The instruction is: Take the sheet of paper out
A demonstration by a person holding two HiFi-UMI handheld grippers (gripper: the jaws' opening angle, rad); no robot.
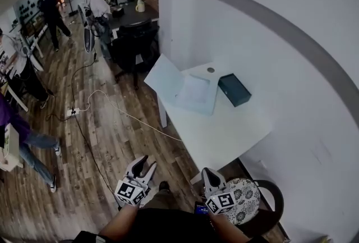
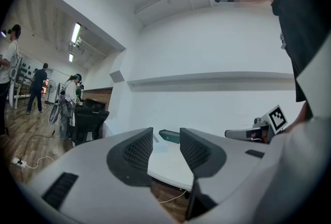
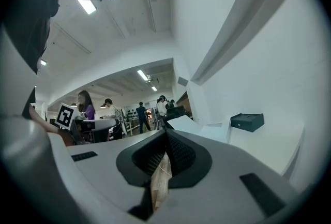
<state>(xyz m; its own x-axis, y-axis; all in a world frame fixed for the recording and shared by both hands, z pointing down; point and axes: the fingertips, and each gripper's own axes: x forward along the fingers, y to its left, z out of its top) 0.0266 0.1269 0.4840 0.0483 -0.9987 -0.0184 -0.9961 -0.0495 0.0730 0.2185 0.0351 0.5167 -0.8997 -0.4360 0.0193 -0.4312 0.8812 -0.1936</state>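
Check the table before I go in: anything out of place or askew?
The white folder lies open at the table's far end, its flap jutting past the left edge. A cable trails loose across the floor. Nothing spilled.

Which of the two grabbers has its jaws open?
The left gripper: its jaws stand apart, with nothing between them. The jaws of the right gripper meet at their tips.

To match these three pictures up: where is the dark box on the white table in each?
Head view: dark box right of centre, upper half.
Left gripper view: dark box just below centre.
Right gripper view: dark box right of centre.
Shared landmark: white table beneath.
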